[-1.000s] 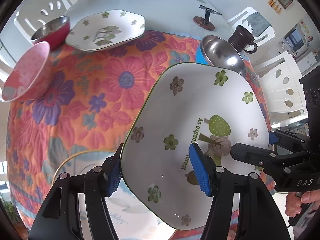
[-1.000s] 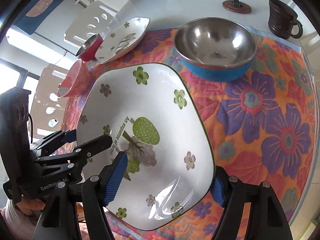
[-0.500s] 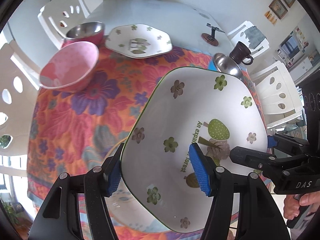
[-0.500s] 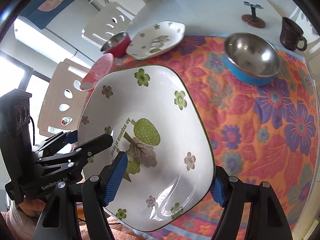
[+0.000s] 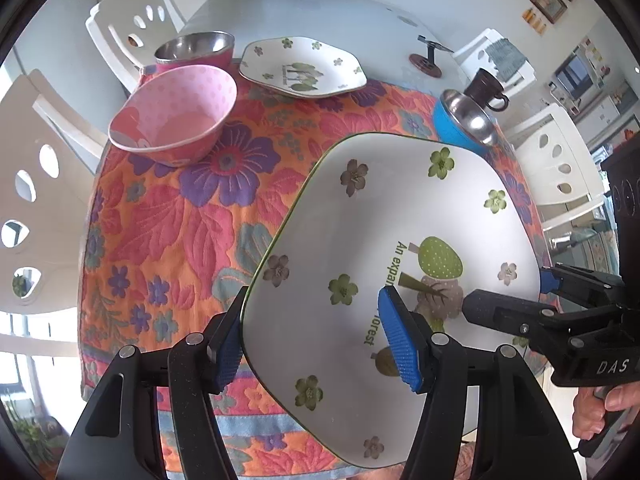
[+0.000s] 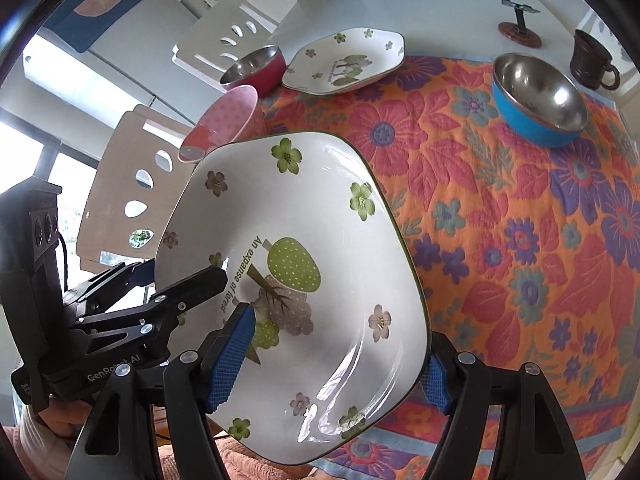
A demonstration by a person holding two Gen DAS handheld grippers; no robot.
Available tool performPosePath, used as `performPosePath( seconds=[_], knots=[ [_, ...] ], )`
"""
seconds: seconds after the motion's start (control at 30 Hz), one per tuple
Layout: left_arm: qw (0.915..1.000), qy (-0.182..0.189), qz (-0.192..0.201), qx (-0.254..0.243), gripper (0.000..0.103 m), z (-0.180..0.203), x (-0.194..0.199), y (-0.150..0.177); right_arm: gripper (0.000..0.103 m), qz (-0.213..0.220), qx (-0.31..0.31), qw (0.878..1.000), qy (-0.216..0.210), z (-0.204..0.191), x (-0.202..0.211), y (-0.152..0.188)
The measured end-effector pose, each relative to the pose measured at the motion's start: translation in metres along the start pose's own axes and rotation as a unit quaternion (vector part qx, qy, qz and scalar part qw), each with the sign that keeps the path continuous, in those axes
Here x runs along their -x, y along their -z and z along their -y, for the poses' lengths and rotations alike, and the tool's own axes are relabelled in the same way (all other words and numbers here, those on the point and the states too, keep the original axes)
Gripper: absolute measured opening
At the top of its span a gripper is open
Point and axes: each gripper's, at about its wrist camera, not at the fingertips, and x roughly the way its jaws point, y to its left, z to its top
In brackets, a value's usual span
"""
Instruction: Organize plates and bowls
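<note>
Both tongs, left (image 5: 320, 344) and right (image 6: 332, 356), clamp one flowered plate (image 5: 384, 232) above the bench; carrying step. Next, likely stacking on the upper-centre plate (image 5: 303, 67).

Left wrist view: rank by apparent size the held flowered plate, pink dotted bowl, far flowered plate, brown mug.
1. Held white flowered plate, though nearness inflates it.
2. Pink dotted bowl.
3. Far white flowered plate, close to the bowl.
4. Brown mug.

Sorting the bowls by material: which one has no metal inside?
The pink polka-dot bowl, nearest the left table edge. The red-sided bowl behind it and the blue-sided bowl near the mug both have shiny steel interiors.
</note>
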Motion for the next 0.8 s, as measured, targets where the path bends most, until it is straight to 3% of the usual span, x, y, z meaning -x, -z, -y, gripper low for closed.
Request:
performPosePath(
  seconds=[0.8],
  knots=[
    [0.9989,-0.012,-0.044,-0.002,0.059,-0.009,-0.031,0.019,0.072,-0.047,-0.026,0.998,0.013,0.009,-0.038,0.022]
  ],
)
